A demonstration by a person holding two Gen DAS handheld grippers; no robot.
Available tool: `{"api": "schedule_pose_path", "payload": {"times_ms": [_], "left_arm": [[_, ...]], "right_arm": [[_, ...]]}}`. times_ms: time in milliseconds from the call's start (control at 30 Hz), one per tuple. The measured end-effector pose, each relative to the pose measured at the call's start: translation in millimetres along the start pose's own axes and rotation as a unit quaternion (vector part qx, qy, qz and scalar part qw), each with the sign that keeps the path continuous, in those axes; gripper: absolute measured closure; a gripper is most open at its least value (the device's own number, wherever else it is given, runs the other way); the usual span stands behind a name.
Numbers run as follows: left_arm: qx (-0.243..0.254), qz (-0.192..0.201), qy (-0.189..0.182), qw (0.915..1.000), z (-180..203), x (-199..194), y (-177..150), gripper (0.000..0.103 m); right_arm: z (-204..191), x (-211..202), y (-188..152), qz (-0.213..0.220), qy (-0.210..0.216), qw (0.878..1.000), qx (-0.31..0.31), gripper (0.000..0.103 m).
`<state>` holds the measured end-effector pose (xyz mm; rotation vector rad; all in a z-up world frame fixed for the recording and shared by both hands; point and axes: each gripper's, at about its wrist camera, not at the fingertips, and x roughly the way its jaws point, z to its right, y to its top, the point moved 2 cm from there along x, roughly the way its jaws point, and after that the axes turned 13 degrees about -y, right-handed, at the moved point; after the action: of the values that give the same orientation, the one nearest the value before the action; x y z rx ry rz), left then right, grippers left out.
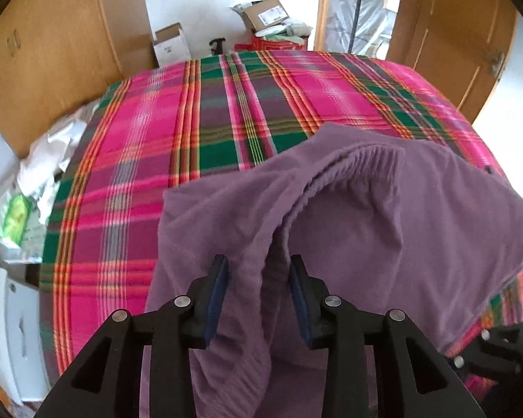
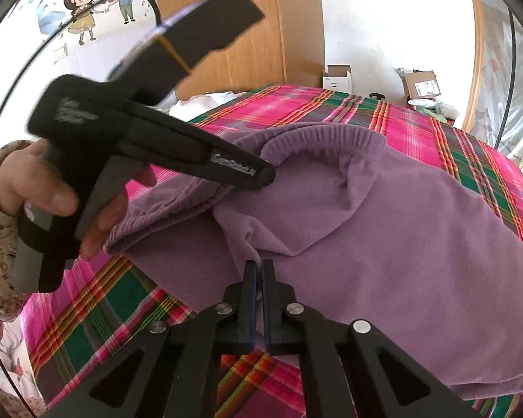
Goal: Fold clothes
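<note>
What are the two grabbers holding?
The right gripper pinches a fold of the purple garment. The left gripper is open around its bunched cloth, not clamping.

Pink-and-green plaid bedspread (image 1: 226, 111), open cardboard boxes (image 1: 266, 14) against the white wall, wooden door (image 1: 453, 35) ajar, cartoon couple wall sticker (image 2: 101, 3)

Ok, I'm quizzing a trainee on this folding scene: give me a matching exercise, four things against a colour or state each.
Things:
1 left gripper
2 right gripper
3 garment
4 box

Colour or state:
a white
b pinching the garment
c purple
d open

Pairs: 1-d, 2-b, 3-c, 4-a
</note>
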<state>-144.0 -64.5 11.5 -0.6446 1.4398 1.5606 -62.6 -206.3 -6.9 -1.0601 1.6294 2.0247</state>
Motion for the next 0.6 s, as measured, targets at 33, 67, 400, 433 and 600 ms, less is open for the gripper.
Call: {"api": "schedule_pose_path", "payload": {"times_ms": [33,67,400,433,600], "left_arm": [[-0.011,-0.006,-0.003,0.9999,-3.7,3.7,0.9,0.066],[-0.017,-0.004,-0.008,0.9998,-5.7,3.4,1.4,0.066],[-0.069,0.038,-0.055,0.9953,-26.6,-12.0,6.8,0.093],[-0.077,0.045,-0.059,0.9943,-29.8,-14.9,7.9,0.094],[-0.104,0.076,-0.059,0.9899,-49.0,-31.8,10.3,0.094]], "right_arm": [[0.4,0.0,-0.4,0.000,0.001,1.000,0.000,0.100],[1.0,0.5,-0.3,0.000,0.001,1.000,0.001,0.100],[5.4,-10.4,13.6,0.023,-0.030,0.999,-0.009,0.101],[7.4,-12.1,16.7,0.027,-0.037,0.999,-0.008,0.101],[19.4,-20.1,41.3,0.049,-0.081,0.995,-0.013,0.101]]}}
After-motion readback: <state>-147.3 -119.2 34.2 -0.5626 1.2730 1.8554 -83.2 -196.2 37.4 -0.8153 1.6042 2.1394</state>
